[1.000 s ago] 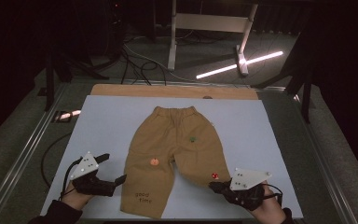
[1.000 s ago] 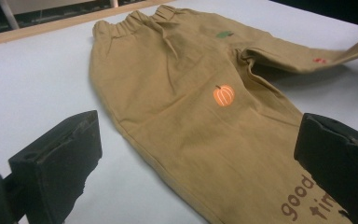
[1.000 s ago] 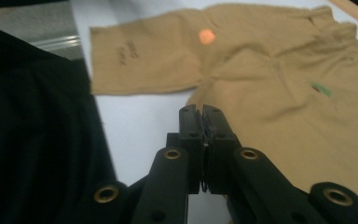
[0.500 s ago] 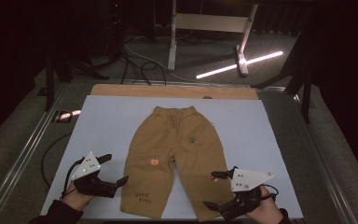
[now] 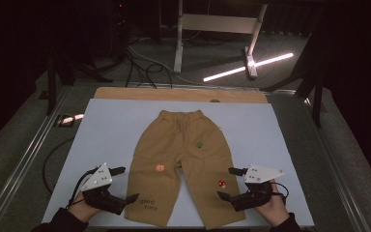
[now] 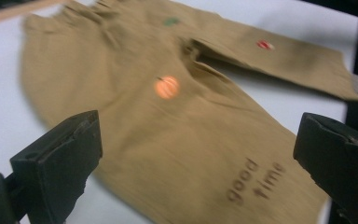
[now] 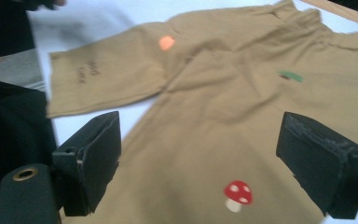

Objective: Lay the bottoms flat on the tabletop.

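The tan trousers (image 5: 183,164) lie flat on the pale blue mat (image 5: 106,130), waistband toward the far side and both leg hems toward me, and I judge the biggest risk is grabbing unevenly: if my left gripper (image 5: 124,185) bites the hem of the leg with the "good time" lettering (image 5: 146,204) before my right gripper (image 5: 229,184) takes the leg with the mushroom patch (image 5: 221,183), the cloth would drag askew and wrinkle near the crotch. Both sets of my jaws stand spread wide and hold nothing; each gripper sits just outside its own leg, jaws pointing inward over the fabric edge. A second risk is pinching only the top layer, so the leg opens instead of lifting whole. For room, the mat gives wide bare margins left and right of the trousers, and a good stretch beyond the waistband up to the wooden board (image 5: 178,94). The near edge is tight: the hems end close to the mat's front border, right by my 2 hands.
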A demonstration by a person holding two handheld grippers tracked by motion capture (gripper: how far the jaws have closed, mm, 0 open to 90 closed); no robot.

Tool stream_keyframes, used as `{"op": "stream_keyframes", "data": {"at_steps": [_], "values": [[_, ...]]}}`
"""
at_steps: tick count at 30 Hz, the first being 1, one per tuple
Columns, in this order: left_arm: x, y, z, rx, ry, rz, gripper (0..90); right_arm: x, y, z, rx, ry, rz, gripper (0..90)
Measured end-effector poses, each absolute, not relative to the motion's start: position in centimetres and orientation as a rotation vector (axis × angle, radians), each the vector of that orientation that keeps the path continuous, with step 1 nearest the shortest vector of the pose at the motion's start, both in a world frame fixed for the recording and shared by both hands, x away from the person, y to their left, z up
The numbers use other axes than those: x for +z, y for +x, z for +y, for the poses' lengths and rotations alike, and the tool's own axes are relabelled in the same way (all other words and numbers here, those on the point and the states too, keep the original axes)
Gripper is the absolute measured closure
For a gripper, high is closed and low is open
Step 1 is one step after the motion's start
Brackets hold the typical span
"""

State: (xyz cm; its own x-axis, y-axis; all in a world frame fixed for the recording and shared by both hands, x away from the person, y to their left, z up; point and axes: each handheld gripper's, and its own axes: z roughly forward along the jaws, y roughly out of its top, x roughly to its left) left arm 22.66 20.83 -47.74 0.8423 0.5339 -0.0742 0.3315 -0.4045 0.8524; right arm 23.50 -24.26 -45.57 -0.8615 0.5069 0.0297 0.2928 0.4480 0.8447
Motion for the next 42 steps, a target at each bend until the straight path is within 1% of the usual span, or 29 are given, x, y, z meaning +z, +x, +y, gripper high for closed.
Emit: {"op": "stream_keyframes", "data": {"at_steps": [2,3,4,5,7,9,10,13,14,15,16,17,18,19,21,22,24,26,30,32,33,35,36,38,42], "values": [[-47.8,22.5,20.7,0.236,2.046,0.617,2.2,-45.8,23.7,-24.4,1.376,0.705,2.461,14.3],[-48.0,22.2,20.5,0.179,2.088,0.565,2.7,-46.1,24.1,-24.6,1.379,0.736,2.452,14.3],[-48.0,22.2,20.5,0.179,2.088,0.565,2.8,-46.1,24.1,-24.6,1.379,0.736,2.452,14.3],[-48.4,21.6,20.3,0.133,2.127,0.526,3.2,-46.4,24.4,-24.8,1.377,0.755,2.448,14.3],[-48.9,21.0,20.3,0.092,2.154,0.463,3.8,-46.6,24.6,-24.9,1.375,0.771,2.448,14.3],[-49.4,20.3,19.8,0.032,2.161,0.428,7.3,-46.8,24.7,-25.0,1.363,0.776,2.455,14.4],[-49.6,19.9,19.3,0.009,2.18,0.398,7.6,-46.9,24.8,-24.9,1.355,0.785,2.457,14.4],[-49.8,18.8,17.5,-0.012,2.233,0.275,16.9,-47.0,24.8,-24.9,1.348,0.785,2.467,14.5],[-49.8,18.8,17.5,-0.012,2.233,0.275,20.8,-47.0,24.8,-24.9,1.348,0.785,2.467,14.5],[-50.1,18.4,16.8,-0.053,2.251,0.209,24.7,-47.0,24.8,-24.9,1.343,0.785,2.469,14.5],[-50.1,18.4,16.8,-0.053,2.251,0.209,28.4,-47.0,24.8,-24.9,1.343,0.785,2.469,14.5],[-50.6,18.3,16.7,-0.037,2.302,0.17,29.7,-46.9,24.7,-24.9,1.352,0.79,2.466,14.5],[-50.8,18.4,16.8,-0.03,2.327,0.168,31.2,-46.9,24.7,-24.9,1.35,0.792,2.465,14.5],[-51.1,18.6,16.9,-0.011,2.345,0.172,35.6,-46.9,24.7,-25.0,1.348,0.792,2.463,14.6],[-51.4,18.9,17.2,0.003,2.352,0.189,38.6,-47.0,24.8,-25.1,1.355,0.797,2.462,14.7],[-51.5,19.0,17.3,0.021,2.365,0.179,43.9,-47.0,24.8,-25.1,1.359,0.806,2.464,14.7],[-51.8,19.0,17.5,0.062,2.374,0.149,47.3,-47.1,24.8,-25.0,1.363,0.801,2.465,14.7],[-51.9,19.2,17.6,0.094,2.372,0.147,54.4,-47.0,24.9,-25.0,1.344,0.799,2.474,14.7],[-51.8,19.2,17.4,0.119,2.386,0.12,58.1,-47.0,24.8,-24.9,1.346,0.81,2.469,14.7],[-51.7,19.1,17.3,0.125,2.392,0.099,65.1,-47.0,24.8,-24.9,1.356,0.812,2.466,14.7],[-51.7,19.3,17.4,0.124,2.385,0.121,72.6,-47.0,24.9,-25.0,1.358,0.806,2.469,14.7],[-51.6,19.7,17.5,0.135,2.394,0.135,84.0,-47.0,24.8,-25.0,1.359,0.808,2.469,14.7],[-51.6,19.9,17.4,0.119,2.392,0.159,86.8,-47.0,24.8,-25.0,1.359,0.805,2.471,14.7],[-51.6,20.0,17.3,0.114,2.391,0.163,88.3,-47.0,24.8,-24.9,1.358,0.811,2.472,14.7],[-51.2,19.8,17.4,0.059,2.375,0.152,89.0,-47.0,24.8,-24.9,1.356,0.81,2.473,14.7]]}}
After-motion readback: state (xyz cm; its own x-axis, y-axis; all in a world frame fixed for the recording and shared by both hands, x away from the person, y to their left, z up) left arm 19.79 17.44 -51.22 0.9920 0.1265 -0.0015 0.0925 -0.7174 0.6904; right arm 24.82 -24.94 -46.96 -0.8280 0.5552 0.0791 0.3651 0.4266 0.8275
